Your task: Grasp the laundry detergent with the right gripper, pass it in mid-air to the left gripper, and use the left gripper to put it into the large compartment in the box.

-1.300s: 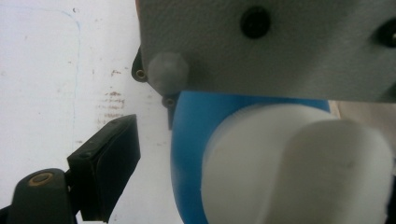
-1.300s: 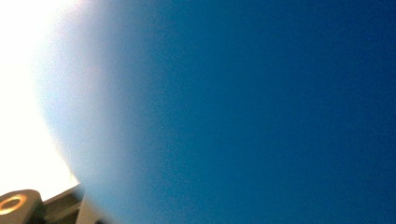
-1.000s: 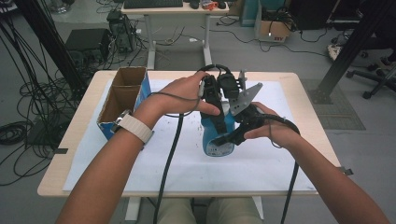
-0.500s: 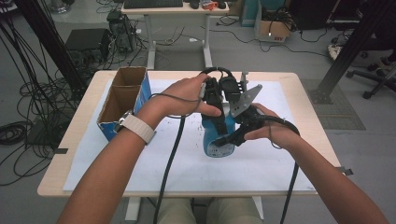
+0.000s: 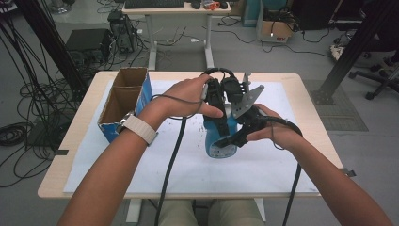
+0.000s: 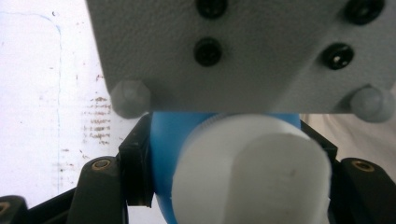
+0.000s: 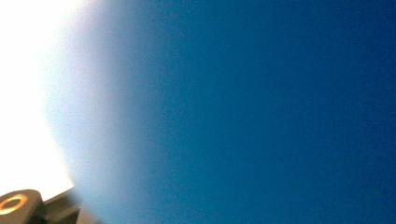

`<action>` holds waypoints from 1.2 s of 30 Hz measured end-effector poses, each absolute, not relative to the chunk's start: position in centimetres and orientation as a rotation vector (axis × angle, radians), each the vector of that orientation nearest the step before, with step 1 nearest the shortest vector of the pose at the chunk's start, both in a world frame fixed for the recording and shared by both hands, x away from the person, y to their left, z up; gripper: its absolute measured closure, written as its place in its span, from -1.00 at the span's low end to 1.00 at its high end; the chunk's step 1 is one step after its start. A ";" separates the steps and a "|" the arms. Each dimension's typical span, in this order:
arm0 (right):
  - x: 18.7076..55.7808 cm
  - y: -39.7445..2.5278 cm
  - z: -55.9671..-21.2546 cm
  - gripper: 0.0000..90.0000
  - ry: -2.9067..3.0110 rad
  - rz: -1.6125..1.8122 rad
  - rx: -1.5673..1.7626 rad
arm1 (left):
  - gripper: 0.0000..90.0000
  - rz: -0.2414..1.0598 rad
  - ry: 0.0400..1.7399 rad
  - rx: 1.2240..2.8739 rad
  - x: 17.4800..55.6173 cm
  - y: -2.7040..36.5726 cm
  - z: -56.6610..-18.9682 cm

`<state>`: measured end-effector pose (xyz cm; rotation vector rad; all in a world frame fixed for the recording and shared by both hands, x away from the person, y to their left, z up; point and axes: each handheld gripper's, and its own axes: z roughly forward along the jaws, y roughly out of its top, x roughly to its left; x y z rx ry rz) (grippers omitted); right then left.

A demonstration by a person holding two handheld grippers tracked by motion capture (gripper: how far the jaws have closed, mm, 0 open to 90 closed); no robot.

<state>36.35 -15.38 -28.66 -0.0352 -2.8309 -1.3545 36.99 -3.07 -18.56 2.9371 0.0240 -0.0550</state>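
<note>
One blue bottle (image 5: 219, 136) pinched in left gripper (image 6: 229, 172) jaws on white-papered table (image 5: 291, 160); right jaws' state unclear.

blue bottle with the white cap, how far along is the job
Done: the blue bottle stands on the white sheet, and both claws have reached it. In hand: the left claw sits around its upper part just below the white cap, and the right claw is pressed to its side. Left: the cap is still on, and the cardboard box looks empty.
</note>
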 end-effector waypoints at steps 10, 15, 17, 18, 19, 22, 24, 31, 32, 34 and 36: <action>36.3 -15.5 -28.6 -0.03 -2.830 -1.352 -0.030 | -0.16 -0.056 0.021 2.942 37.0 -3.2 -18.5; 36.3 -15.5 -28.6 -0.03 -2.828 -1.362 -0.031 | -0.16 -0.065 0.031 2.939 36.9 -3.2 -18.5; 36.3 -15.5 -28.6 -0.03 -2.833 -1.363 -0.031 | -0.16 -0.093 0.070 2.944 36.8 -3.2 -18.5; 36.3 -15.5 -28.6 -0.03 -2.830 -1.361 -0.033 | -0.16 -0.068 0.023 2.919 37.0 -3.2 -18.7; 36.3 -15.6 -28.5 -0.03 -2.832 -1.361 -0.033 | -0.16 -0.060 0.020 2.918 37.0 -3.2 -18.6; 36.3 -15.6 -28.5 -0.03 -2.832 -1.364 -0.033 | -0.16 -0.067 0.039 2.912 36.9 -3.3 -18.6; 36.3 -15.7 -28.4 -0.03 -2.829 -1.361 -0.036 | -0.16 -0.062 0.030 2.913 37.0 -3.3 -18.5; 36.4 -15.7 -28.2 -0.03 -2.843 -1.354 -0.027 | -0.16 -0.053 0.011 2.915 37.1 -3.3 -18.4; 36.4 -15.6 -28.2 -0.03 -2.828 -1.361 0.003 | -0.16 -0.057 0.011 2.914 37.1 -3.3 -18.4; 36.4 -15.7 -28.2 -0.03 -2.837 -1.368 -0.034 | -0.16 -0.062 0.026 2.911 37.1 -3.3 -18.4; 36.5 -15.7 -28.1 -0.03 -2.847 -1.343 -0.022 | -0.16 -0.058 0.019 2.911 37.1 -3.2 -18.4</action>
